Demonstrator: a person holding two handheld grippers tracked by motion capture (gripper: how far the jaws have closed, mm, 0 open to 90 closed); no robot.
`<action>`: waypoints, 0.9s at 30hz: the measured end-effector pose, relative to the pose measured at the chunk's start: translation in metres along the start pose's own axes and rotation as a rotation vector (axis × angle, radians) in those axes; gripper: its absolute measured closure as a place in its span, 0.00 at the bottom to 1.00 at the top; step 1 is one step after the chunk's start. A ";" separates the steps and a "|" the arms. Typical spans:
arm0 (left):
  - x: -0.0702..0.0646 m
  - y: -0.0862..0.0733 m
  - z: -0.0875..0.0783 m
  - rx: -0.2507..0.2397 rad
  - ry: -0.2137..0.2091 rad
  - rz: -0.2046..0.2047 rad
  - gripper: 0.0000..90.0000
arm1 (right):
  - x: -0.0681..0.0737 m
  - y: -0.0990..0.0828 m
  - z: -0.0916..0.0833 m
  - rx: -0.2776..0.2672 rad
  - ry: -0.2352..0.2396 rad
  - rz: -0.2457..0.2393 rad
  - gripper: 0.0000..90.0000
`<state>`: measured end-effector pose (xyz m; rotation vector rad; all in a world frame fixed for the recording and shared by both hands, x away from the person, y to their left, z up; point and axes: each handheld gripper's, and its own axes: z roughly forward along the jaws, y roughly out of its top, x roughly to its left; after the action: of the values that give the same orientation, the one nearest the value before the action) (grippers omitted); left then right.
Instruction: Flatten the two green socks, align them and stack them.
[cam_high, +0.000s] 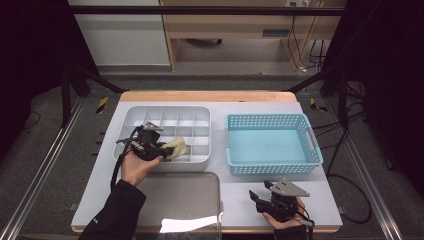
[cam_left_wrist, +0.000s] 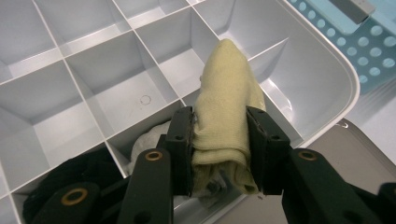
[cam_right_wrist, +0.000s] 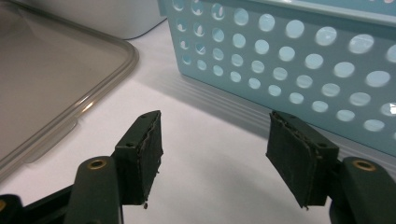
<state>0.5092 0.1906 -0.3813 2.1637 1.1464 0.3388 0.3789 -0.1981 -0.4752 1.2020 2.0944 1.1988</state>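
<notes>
Tongs clamped on a rolled yellow sock above a white divided tray.

The left tongs (cam_left_wrist: 219, 149) grip the yellow sock (cam_left_wrist: 224, 107) at mid-frame, over the tray's (cam_high: 200, 162) lower right compartments; the right tongs (cam_right_wrist: 215, 158) stand apart and empty at lower right of the bench (cam_high: 235, 200), near a blue basket (cam_high: 272, 167). Judging by this, the roll should stay squeezed and drop squarely between dividers so it does not snag. A dark item (cam_left_wrist: 84, 172) and something white (cam_left_wrist: 144, 144) lie partly hidden behind the jaws; a clear lid (cam_high: 185, 200) is cut off at the bottom edge.
</notes>
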 end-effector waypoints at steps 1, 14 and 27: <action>-0.001 0.001 0.002 0.007 -0.003 0.003 0.70 | 0.000 0.000 0.000 -0.001 -0.001 -0.002 0.40; -0.010 0.002 0.027 0.077 0.018 0.035 0.70 | 0.000 0.000 0.000 -0.001 0.002 -0.002 0.40; -0.014 -0.006 0.038 0.038 -0.015 0.022 0.65 | 0.002 0.001 0.003 0.007 0.009 -0.006 0.40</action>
<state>0.5158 0.1656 -0.4127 2.2094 1.1306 0.3123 0.3802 -0.1946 -0.4760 1.1943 2.1084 1.1972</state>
